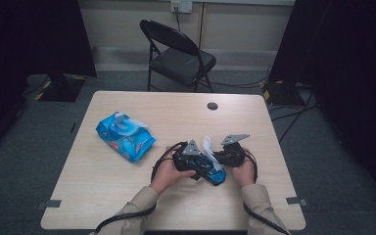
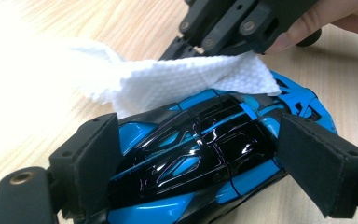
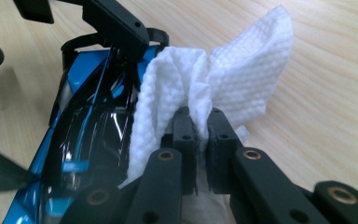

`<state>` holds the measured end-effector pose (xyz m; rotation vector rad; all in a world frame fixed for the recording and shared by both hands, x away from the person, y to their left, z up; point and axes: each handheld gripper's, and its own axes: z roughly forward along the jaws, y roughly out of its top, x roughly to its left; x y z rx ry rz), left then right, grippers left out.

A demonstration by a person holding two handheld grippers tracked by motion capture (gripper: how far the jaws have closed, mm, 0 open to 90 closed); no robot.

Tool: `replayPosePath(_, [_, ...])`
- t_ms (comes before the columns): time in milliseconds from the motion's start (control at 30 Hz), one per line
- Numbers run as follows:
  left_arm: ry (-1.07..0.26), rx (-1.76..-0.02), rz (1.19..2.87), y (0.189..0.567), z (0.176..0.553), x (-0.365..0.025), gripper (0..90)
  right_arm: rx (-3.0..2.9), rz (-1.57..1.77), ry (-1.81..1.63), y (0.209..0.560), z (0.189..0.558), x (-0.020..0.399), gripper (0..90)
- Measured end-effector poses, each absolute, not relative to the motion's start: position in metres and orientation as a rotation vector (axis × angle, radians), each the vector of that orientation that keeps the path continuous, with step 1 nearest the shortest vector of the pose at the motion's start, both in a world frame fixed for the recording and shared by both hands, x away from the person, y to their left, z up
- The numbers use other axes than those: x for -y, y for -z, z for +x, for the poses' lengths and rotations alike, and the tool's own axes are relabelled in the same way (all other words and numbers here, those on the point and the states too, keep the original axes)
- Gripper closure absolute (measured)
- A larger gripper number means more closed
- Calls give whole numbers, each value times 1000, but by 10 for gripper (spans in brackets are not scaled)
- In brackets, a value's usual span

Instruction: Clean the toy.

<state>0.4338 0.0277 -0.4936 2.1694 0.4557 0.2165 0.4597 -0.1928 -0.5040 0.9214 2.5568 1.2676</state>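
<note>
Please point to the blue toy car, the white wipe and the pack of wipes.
blue toy car point(image 2: 191, 154): left gripper view, on its glossy black roof.
white wipe point(image 3: 242, 70): right gripper view, on the upper fold.
pack of wipes point(image 1: 125, 136): high view, on its blue top.

High view overhead, far; gripper views close, sharing toy car point(image 2: 191, 154).

glossy blue-and-black plastic toy car point(image 2: 191, 154), white dimpled paper-like wipe point(image 3: 242, 79), matt black foam-padded fingers point(image 2: 321, 163), pale smooth wood-grain counter point(image 1: 127, 196), shiny blue plastic wipes pack point(image 1: 125, 136)
</note>
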Motion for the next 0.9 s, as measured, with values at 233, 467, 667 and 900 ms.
replayPosePath(233, [-215, -455, 2170, 493, 434, -28, 137, -2554, 904, -1268, 504, 452, 204, 848])
replayPosePath(467, [-213, -452, 2174, 493, 433, -27, 137, -2540, 912, -1281, 505, 444, 213, 848])
replayPosePath(667, [-218, -460, 2166, 494, 433, -28, 138, -2537, 913, -1284, 505, 440, 221, 846])
replayPosePath(900, [-220, -459, 2167, 493, 433, -28, 138, -2526, 926, -1290, 506, 433, 228, 846])
